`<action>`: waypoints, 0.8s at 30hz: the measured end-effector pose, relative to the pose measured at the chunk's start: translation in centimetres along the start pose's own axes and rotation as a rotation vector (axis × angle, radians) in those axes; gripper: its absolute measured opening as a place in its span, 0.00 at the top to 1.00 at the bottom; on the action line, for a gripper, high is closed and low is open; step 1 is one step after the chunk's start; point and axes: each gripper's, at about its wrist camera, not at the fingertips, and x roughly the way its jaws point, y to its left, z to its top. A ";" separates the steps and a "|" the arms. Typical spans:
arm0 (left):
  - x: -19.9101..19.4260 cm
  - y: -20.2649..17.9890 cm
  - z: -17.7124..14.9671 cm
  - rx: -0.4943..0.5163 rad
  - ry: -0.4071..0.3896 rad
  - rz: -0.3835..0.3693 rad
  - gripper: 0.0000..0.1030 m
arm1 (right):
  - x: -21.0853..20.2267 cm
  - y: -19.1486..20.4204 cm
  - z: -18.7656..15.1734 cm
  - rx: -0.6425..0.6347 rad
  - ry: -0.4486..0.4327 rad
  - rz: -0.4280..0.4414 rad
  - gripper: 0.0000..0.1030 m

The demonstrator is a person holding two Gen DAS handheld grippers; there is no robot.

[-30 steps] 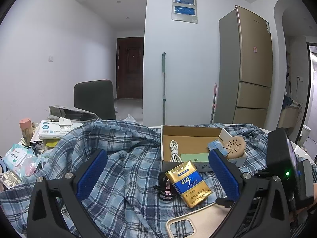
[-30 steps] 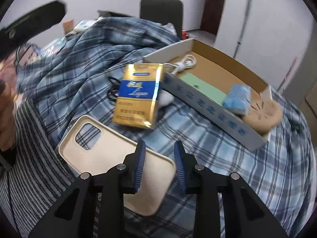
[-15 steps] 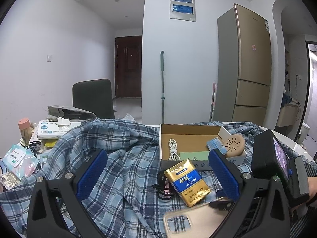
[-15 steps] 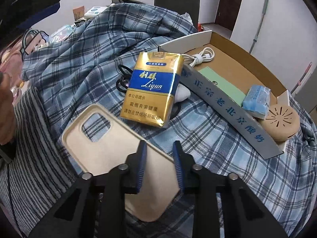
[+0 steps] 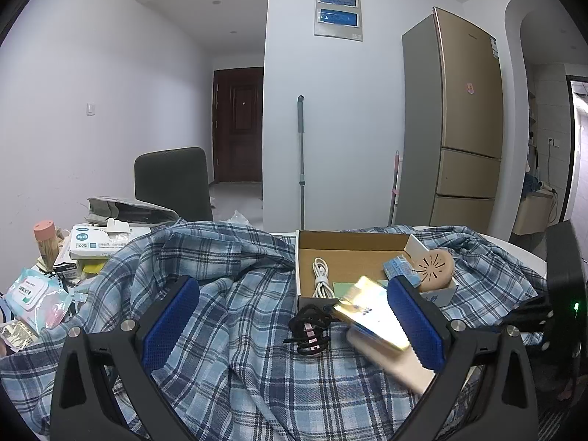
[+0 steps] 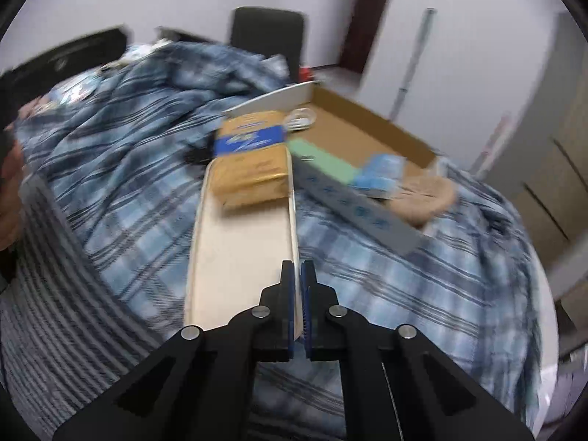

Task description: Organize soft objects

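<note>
Blue plaid cloth (image 5: 235,316) lay rumpled over the whole table, reaching from the near edge to the far side where a dark chair (image 5: 171,183) stood. On its far right part sat a shallow cardboard box (image 5: 349,248) that held a coiled white cable (image 5: 321,275), a green card (image 6: 323,160), a small blue packet (image 5: 398,268) and a round tan disc (image 5: 433,270) at its right end. Near the box, a beige phone case (image 6: 239,253) was lifted at an angle above the cloth, and a gold and blue cigarette pack (image 6: 253,158) lay on its far end. The right gripper (image 6: 298,275) had its fingers pressed together on the near right edge of the case, clamping its thin rim. The left gripper (image 5: 290,316) hung over the cloth with its blue pads (image 5: 171,319) wide apart and nothing between them. A tangled black cord (image 5: 308,329) lay on the cloth just left of the case. At the far left lay a wipes pack (image 5: 35,303) and a tissue box (image 5: 106,246).
</note>
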 end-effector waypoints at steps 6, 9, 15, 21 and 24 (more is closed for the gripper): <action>0.0 0.1 -0.1 -0.003 0.002 0.005 0.00 | 0.1 -4.1 -1.4 0.194 0.032 -0.054 0.97; 0.0 0.1 -0.1 -0.004 0.003 0.005 0.00 | -0.2 -4.6 -2.3 0.211 0.042 -0.055 0.97; 0.0 0.0 -0.1 0.009 0.001 0.004 0.00 | 0.0 -4.6 -2.7 0.221 0.072 -0.061 0.96; 0.0 0.0 -0.1 0.009 0.001 0.003 0.00 | -0.5 -4.9 -2.2 0.248 0.037 -0.047 0.62; 0.0 0.0 -0.1 0.012 0.000 0.002 0.00 | -1.1 -4.7 -2.1 0.264 0.009 -0.004 0.47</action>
